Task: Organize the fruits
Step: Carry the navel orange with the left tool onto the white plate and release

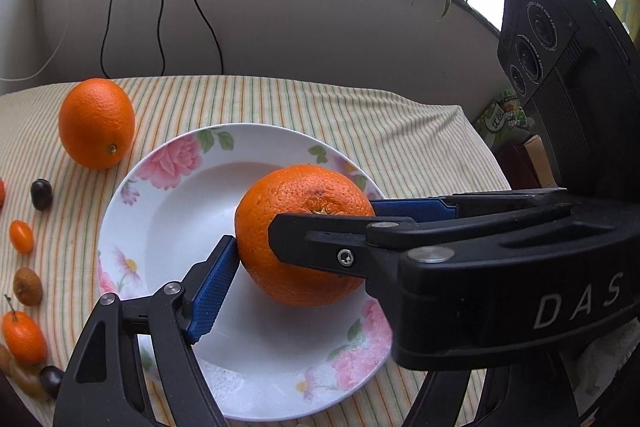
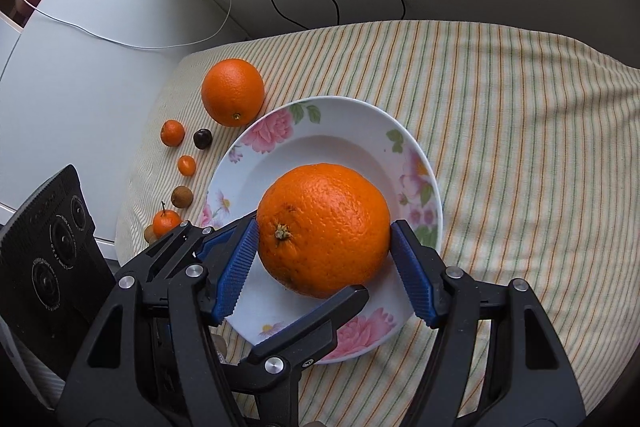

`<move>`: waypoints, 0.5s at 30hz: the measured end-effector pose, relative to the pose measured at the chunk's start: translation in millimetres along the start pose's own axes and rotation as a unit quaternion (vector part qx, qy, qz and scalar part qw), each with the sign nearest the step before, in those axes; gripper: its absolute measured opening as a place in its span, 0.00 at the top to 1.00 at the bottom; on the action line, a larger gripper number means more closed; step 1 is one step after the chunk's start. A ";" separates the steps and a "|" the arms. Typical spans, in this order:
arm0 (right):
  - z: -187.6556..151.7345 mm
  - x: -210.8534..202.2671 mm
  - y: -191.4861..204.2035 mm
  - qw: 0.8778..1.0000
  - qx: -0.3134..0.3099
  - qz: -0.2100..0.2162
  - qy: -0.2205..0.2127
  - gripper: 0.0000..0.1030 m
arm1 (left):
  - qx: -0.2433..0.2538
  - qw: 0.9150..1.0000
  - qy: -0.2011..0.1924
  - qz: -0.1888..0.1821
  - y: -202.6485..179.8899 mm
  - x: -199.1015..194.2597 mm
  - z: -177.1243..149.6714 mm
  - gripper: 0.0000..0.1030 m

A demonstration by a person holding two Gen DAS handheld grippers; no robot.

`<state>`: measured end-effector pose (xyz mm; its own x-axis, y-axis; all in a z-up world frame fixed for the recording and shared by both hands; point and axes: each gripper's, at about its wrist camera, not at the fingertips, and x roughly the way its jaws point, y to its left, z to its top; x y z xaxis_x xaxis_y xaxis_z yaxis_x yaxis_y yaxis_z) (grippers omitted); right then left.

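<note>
A: While clamped from two directions, sitting where?
B: Big orange point(image 2: 324, 211) over the well of the flowered plate point(image 2: 340, 115); resting or lifted, cannot tell
A: Grips?
B: Right gripper point(image 2: 324, 231) closed on it, blue pads on both flanks. Left gripper point(image 1: 320, 267) crossing, likewise closed on it: one pad pressed, other finger against the near side
A: Around?
B: Second orange point(image 1: 97, 123) just beside the rim, small fruits point(image 1: 21, 235) in a row on striped cloth point(image 1: 320, 115)

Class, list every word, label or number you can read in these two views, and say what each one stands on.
"DAS" – white letters on the right gripper's black body.
Rings of print around the camera lenses: too small to read.
Green packet beyond the table: print blurred, unreadable.
</note>
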<state>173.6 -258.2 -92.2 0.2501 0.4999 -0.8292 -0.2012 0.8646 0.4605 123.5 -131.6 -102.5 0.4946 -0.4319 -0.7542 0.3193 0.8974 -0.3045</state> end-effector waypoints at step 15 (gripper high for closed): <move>-5.4 -33.6 16.9 0.997 -0.015 -0.048 -0.064 0.18 | 0.055 0.995 -0.016 0.079 9.8 -36.2 -15.2 0.21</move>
<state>156.7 -260.6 -58.2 0.3885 0.4188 -0.8208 -0.1981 0.9079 0.3695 96.5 -105.9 -87.0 0.5709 -0.2912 -0.7677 0.3222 0.9395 -0.1167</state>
